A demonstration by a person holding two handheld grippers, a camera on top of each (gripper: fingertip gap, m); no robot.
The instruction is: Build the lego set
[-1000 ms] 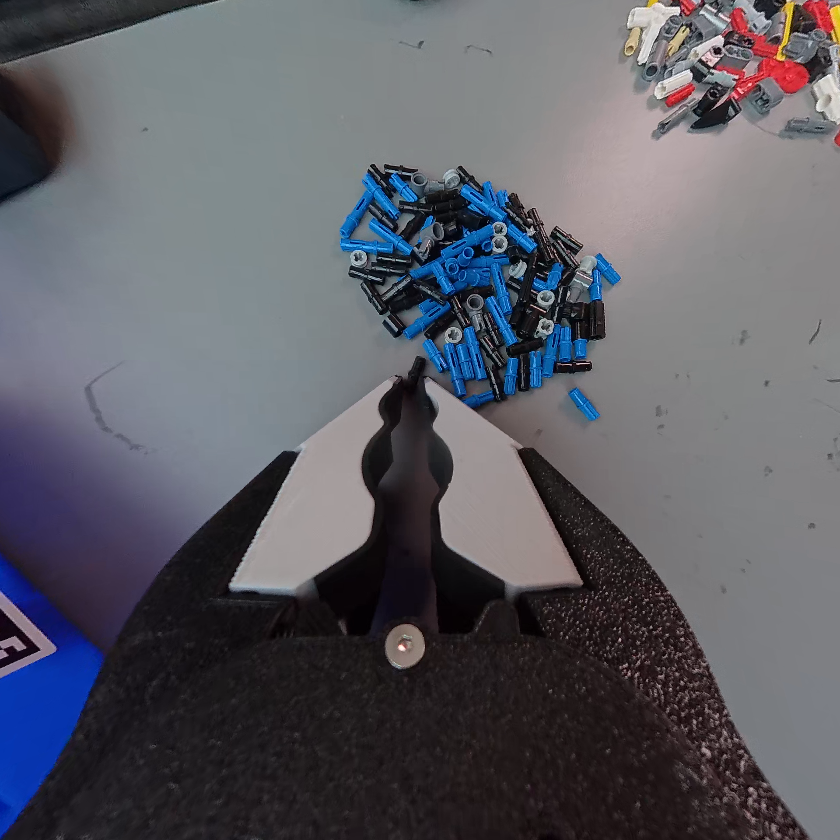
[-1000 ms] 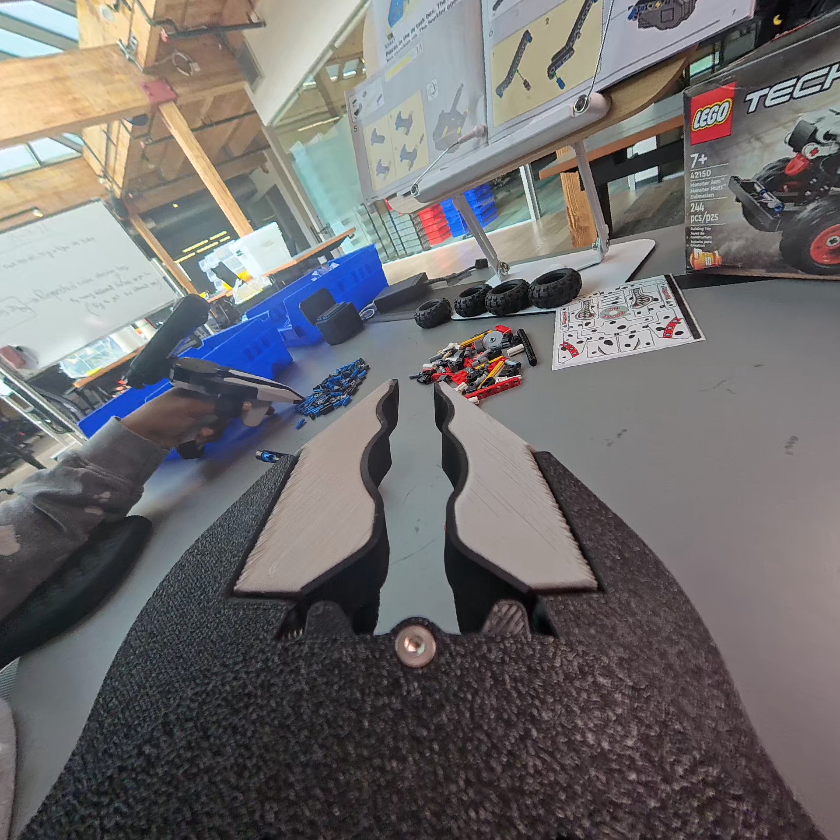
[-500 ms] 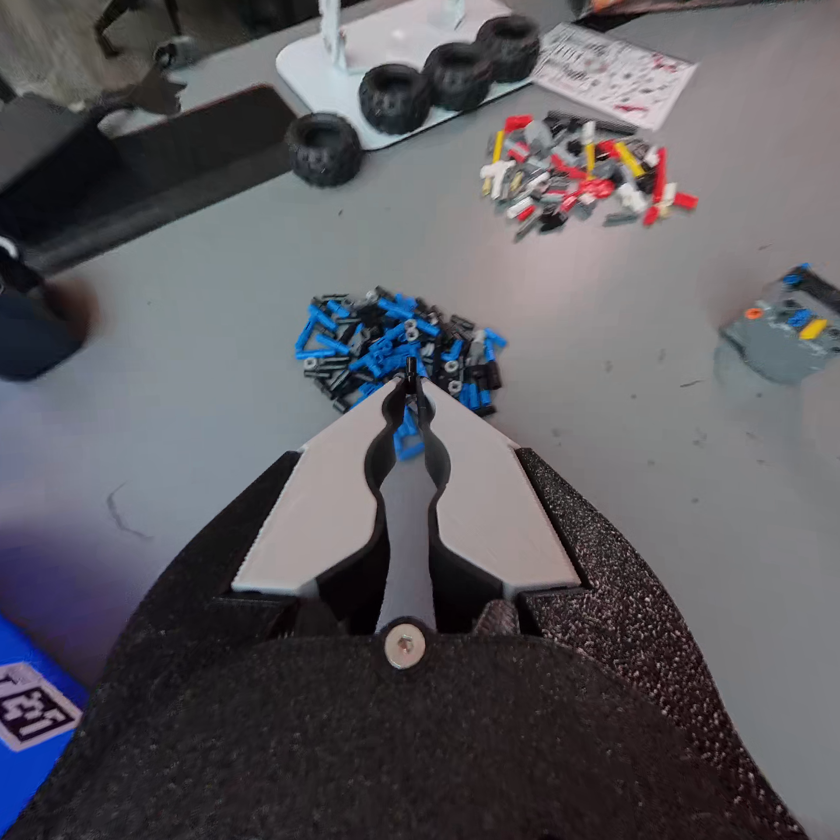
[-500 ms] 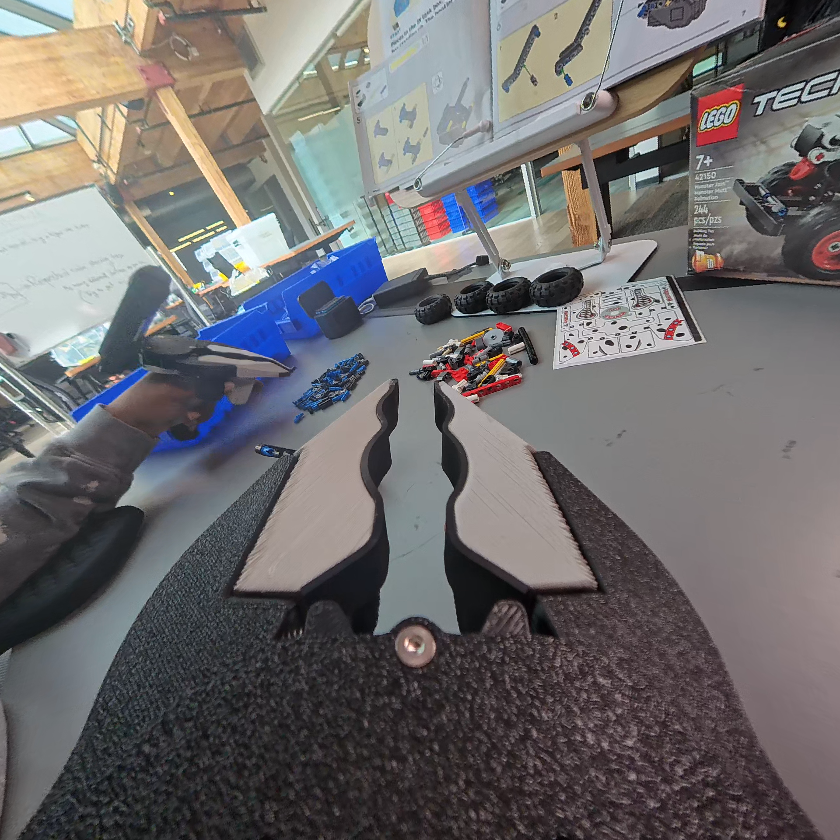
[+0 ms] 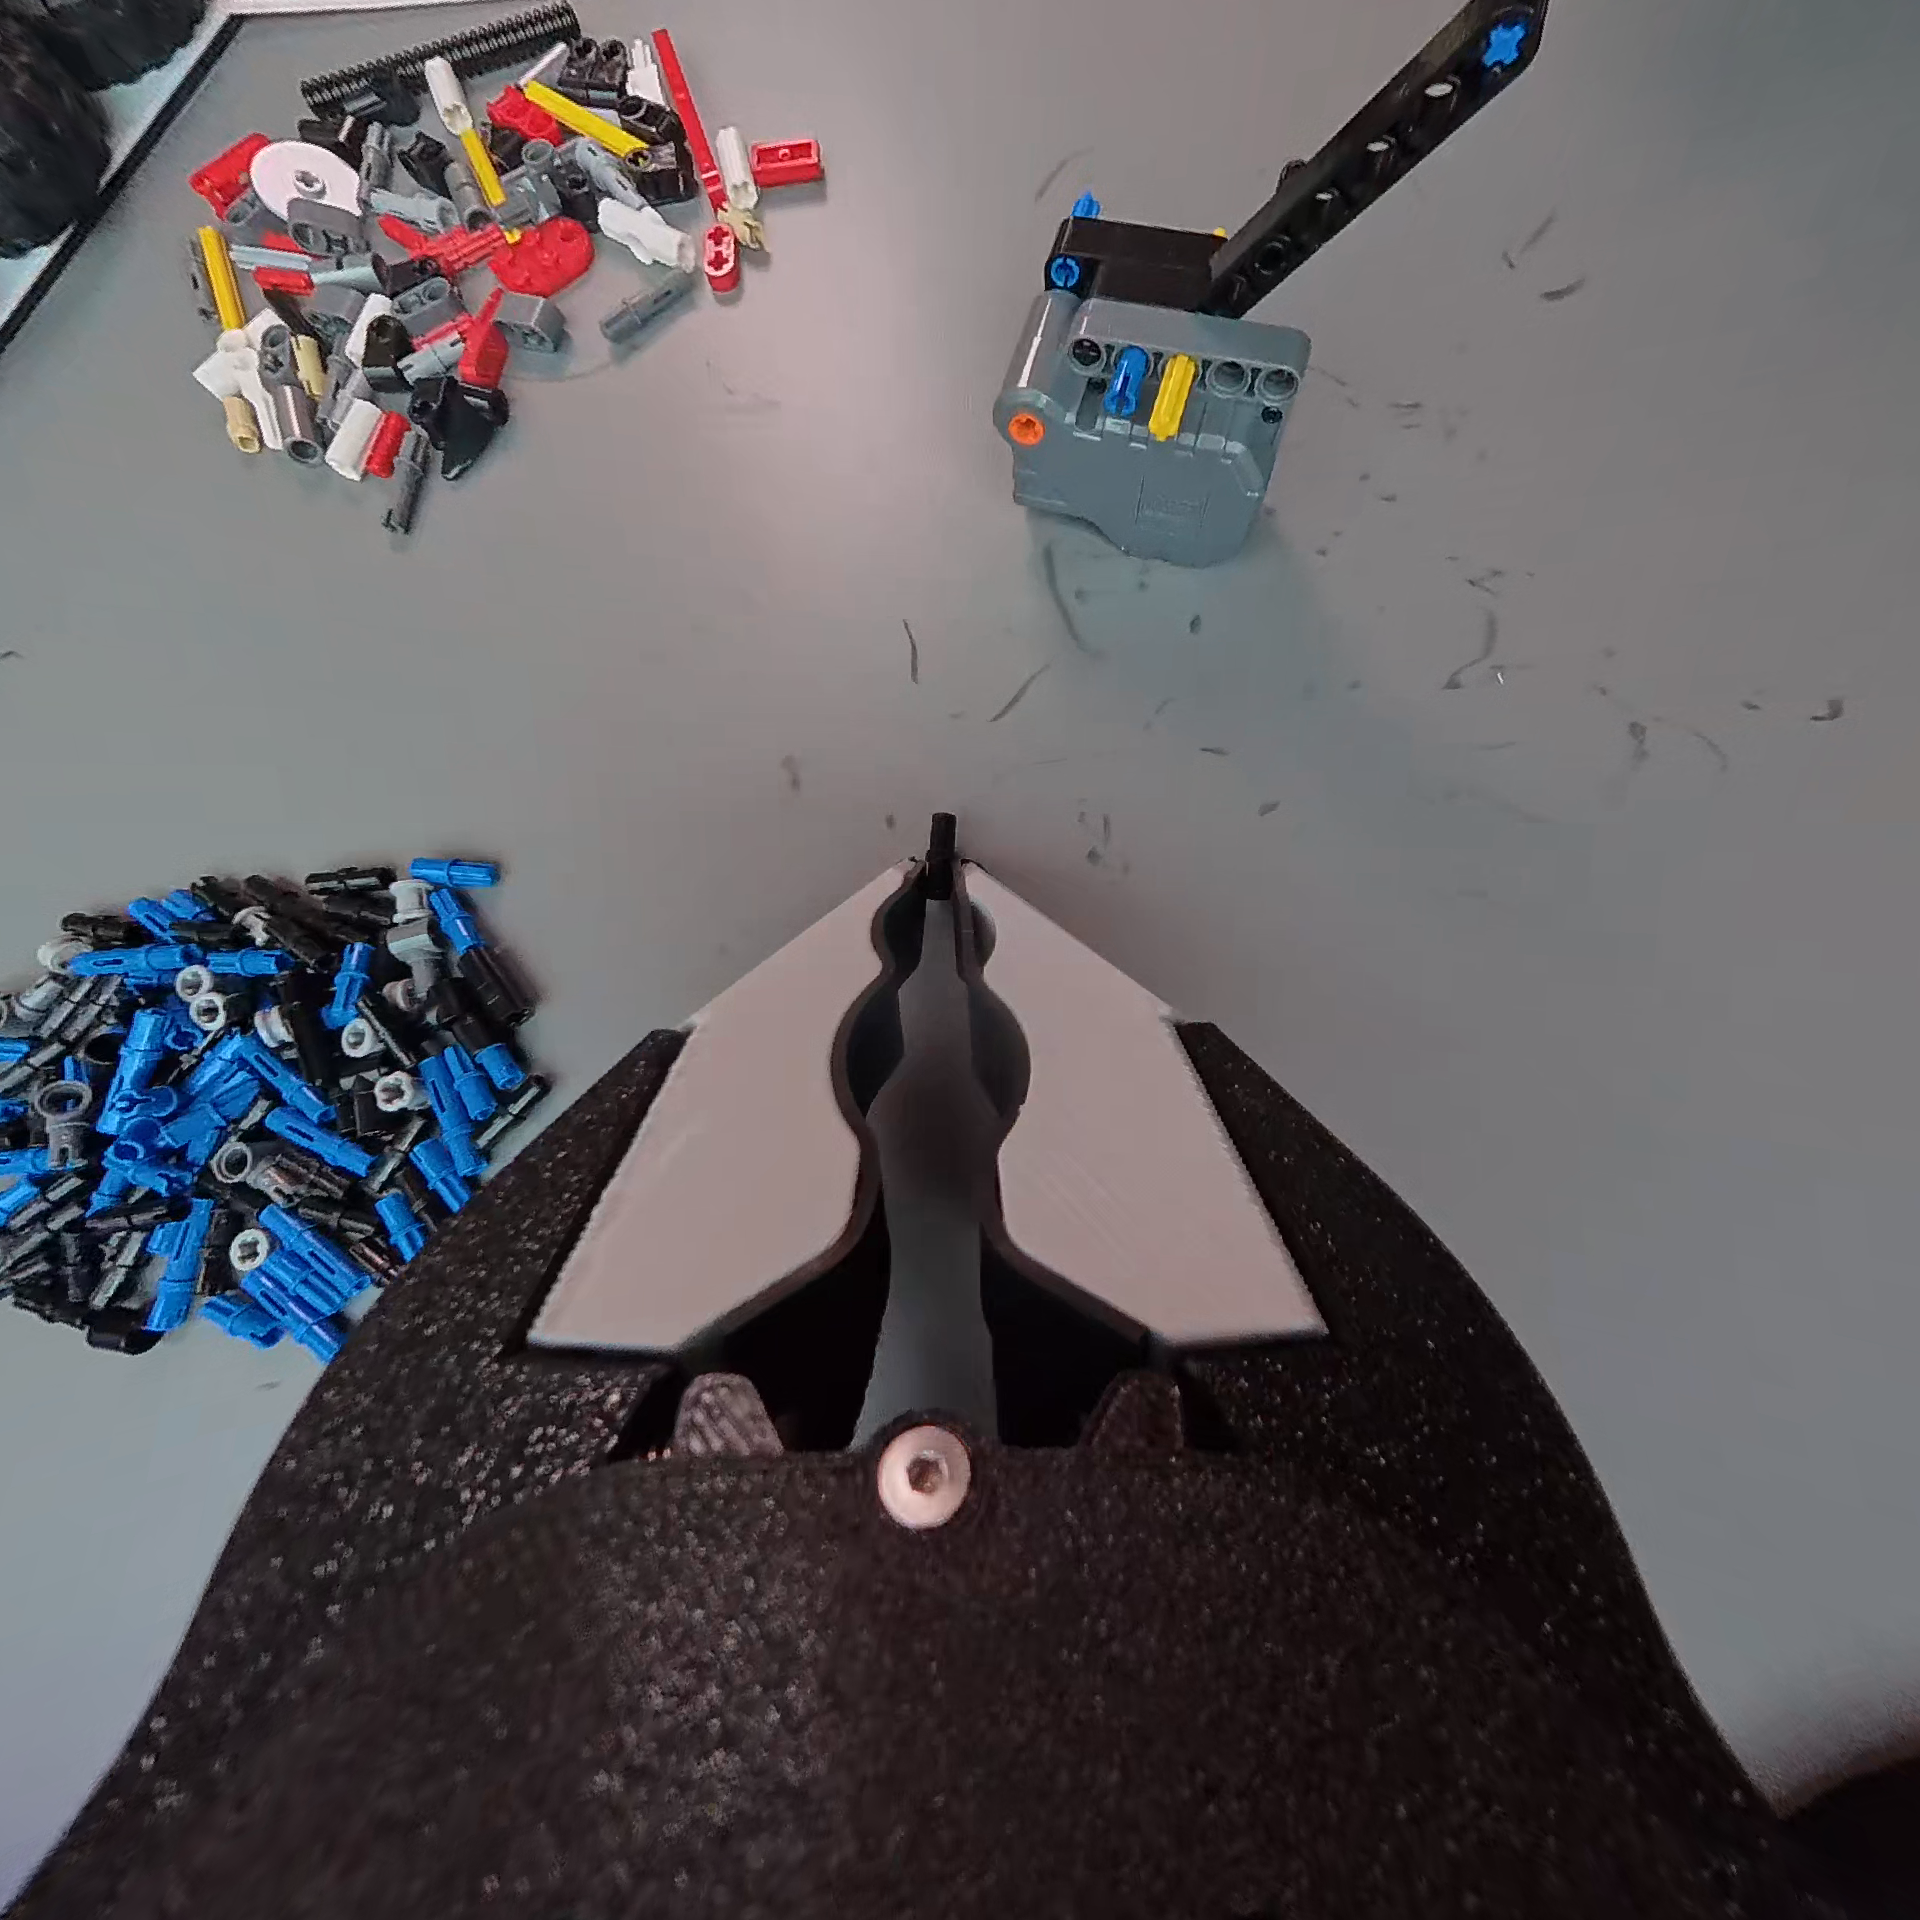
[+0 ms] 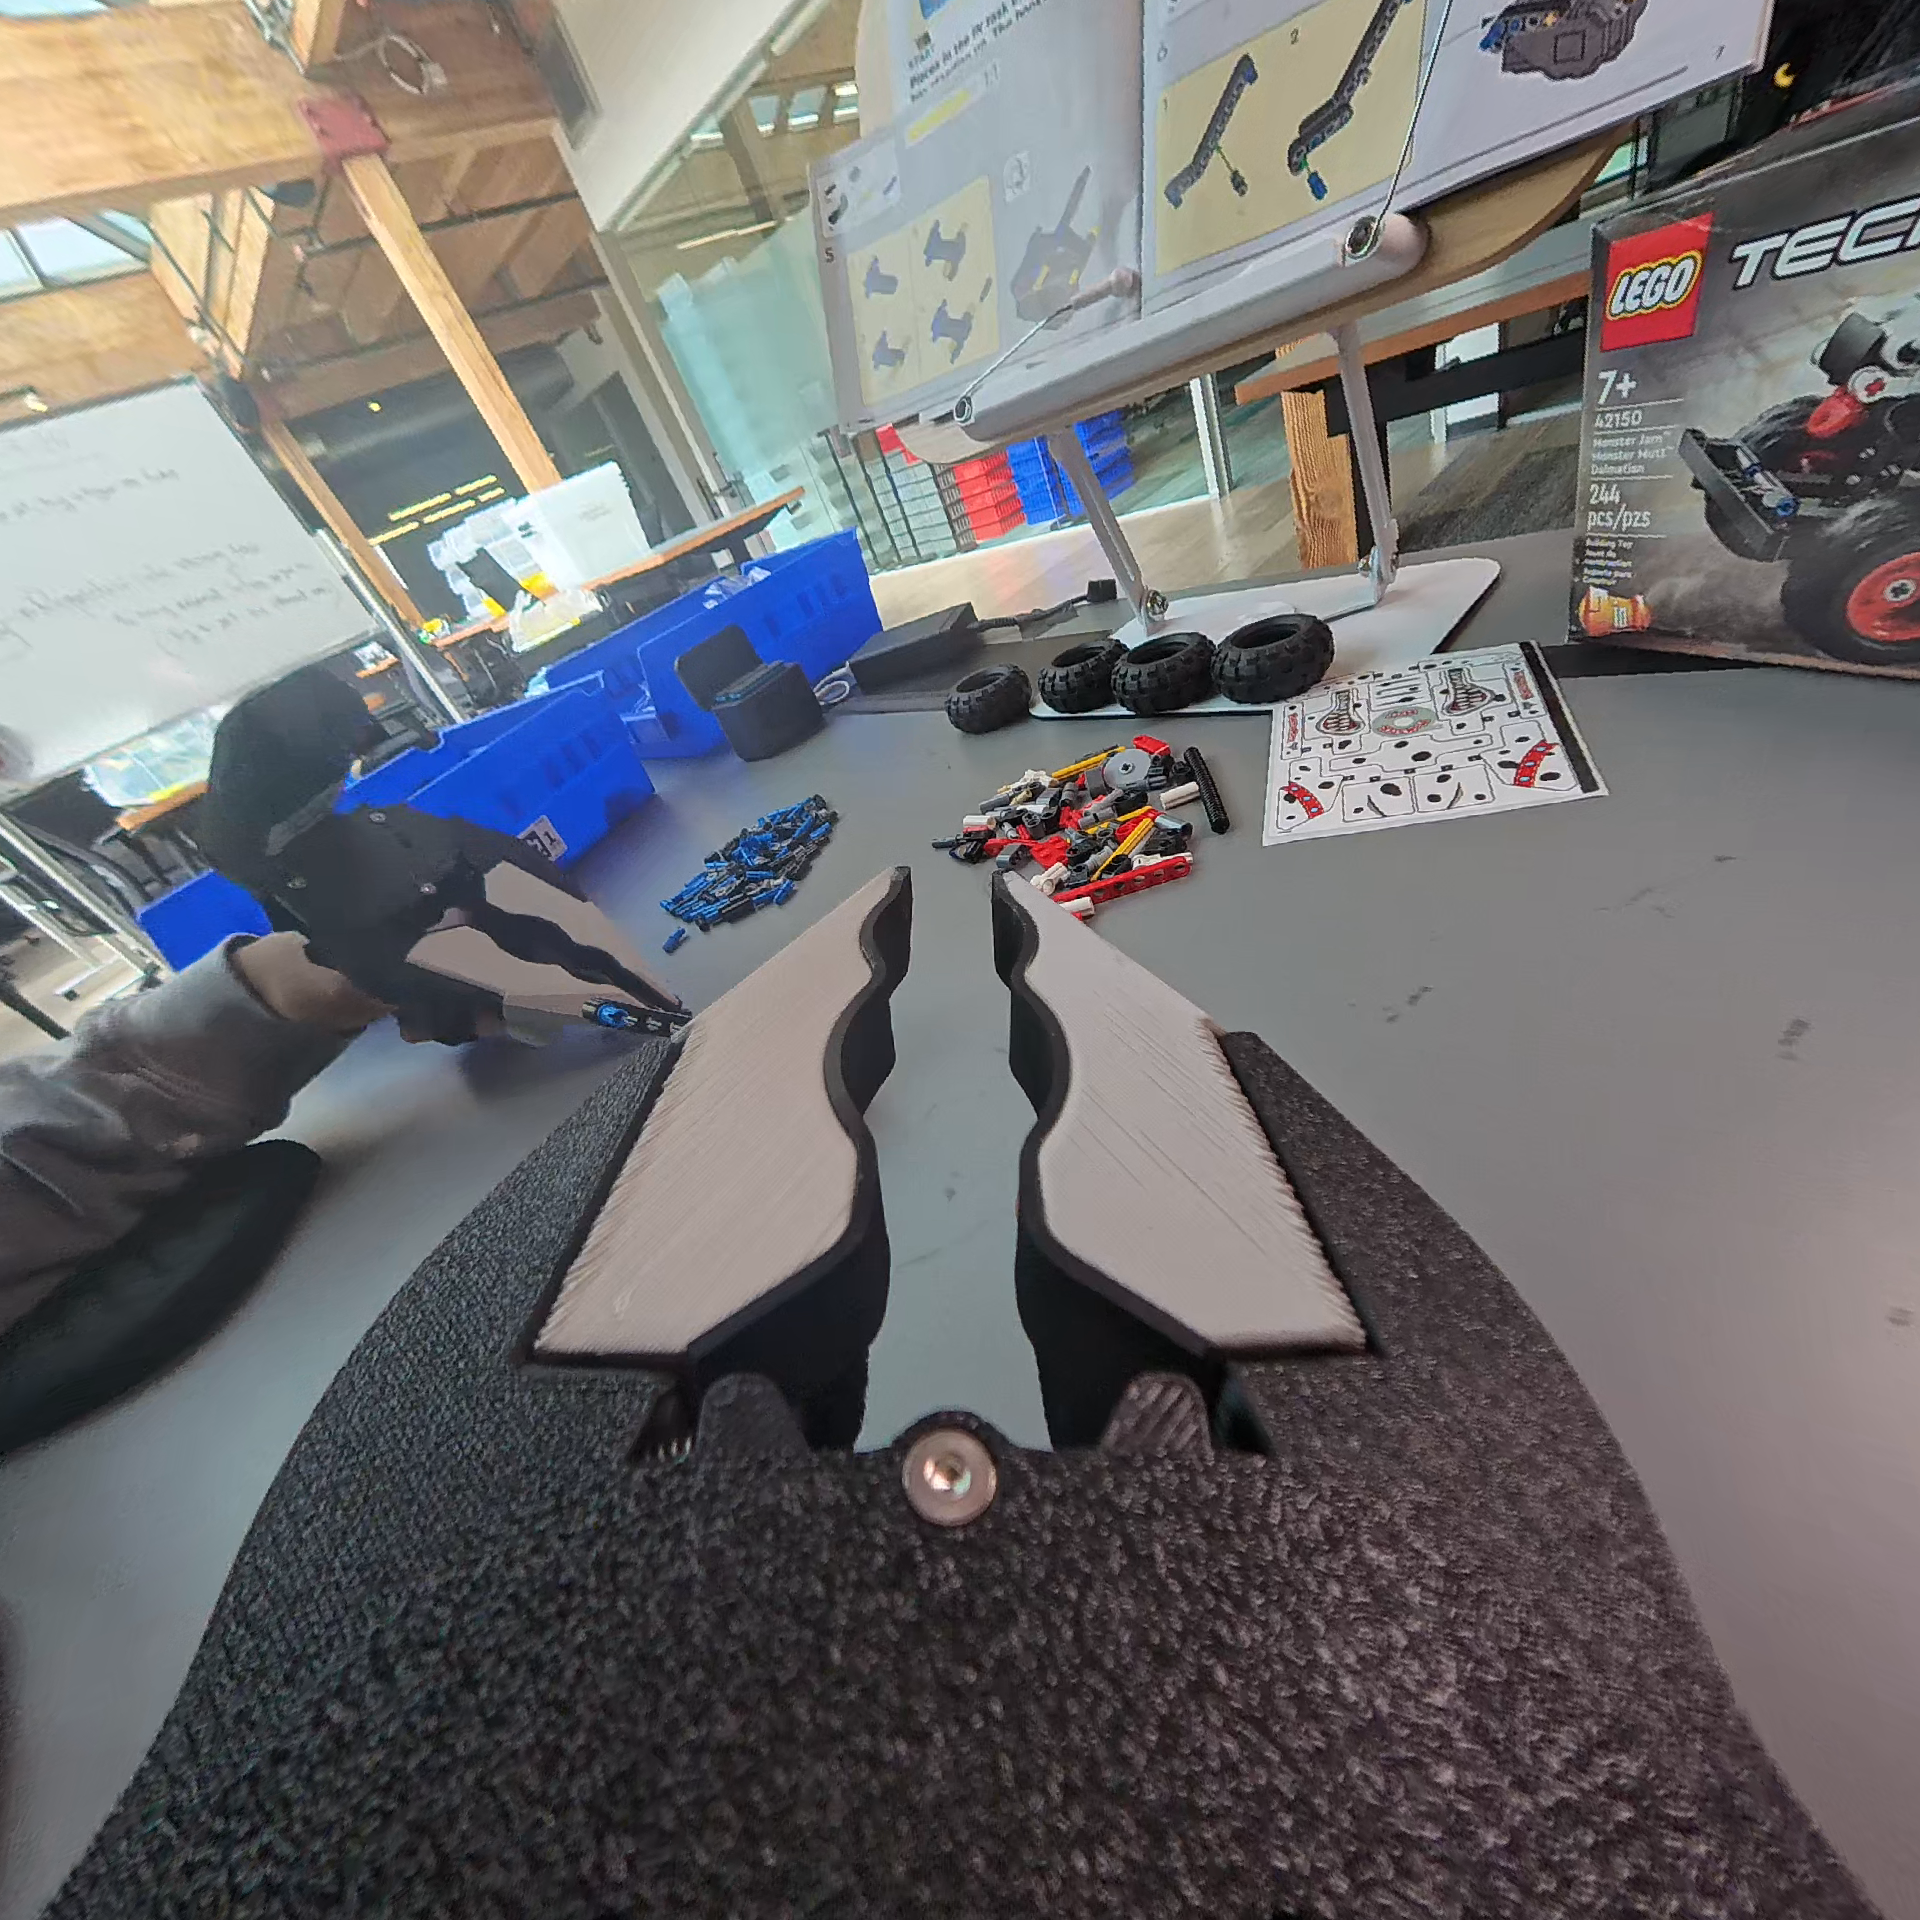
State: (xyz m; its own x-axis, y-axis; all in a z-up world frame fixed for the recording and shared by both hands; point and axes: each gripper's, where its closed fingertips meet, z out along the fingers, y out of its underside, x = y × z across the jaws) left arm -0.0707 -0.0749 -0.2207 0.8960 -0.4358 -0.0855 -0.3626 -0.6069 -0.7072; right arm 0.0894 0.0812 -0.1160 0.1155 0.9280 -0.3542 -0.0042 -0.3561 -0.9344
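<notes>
My left gripper (image 5: 940,868) is shut on a small black pin (image 5: 941,844) that sticks out past its tips, above bare table. A pile of blue and black pins (image 5: 249,1101) lies to its left. A grey block assembly (image 5: 1153,416) with a black beam (image 5: 1371,156) attached stands ahead to the right. A mixed pile of red, yellow, grey and white parts (image 5: 457,239) lies ahead to the left. My right gripper (image 6: 951,894) is open and empty, low over the table. In the right wrist view the left gripper (image 6: 665,1013) shows at left, and the mixed pile (image 6: 1091,821) and the pin pile (image 6: 748,862) lie ahead.
Several black tyres (image 6: 1164,670) sit by a stand holding the instruction booklet (image 6: 1195,156). A sticker sheet (image 6: 1423,738) and the set's box (image 6: 1766,436) are at right. Blue bins (image 6: 644,707) stand at the back left. A person's sleeve (image 6: 135,1091) rests at left.
My left gripper, still holding the black pin, has swung right away from the pin pile toward the grey assembly. The right gripper has barely moved.
</notes>
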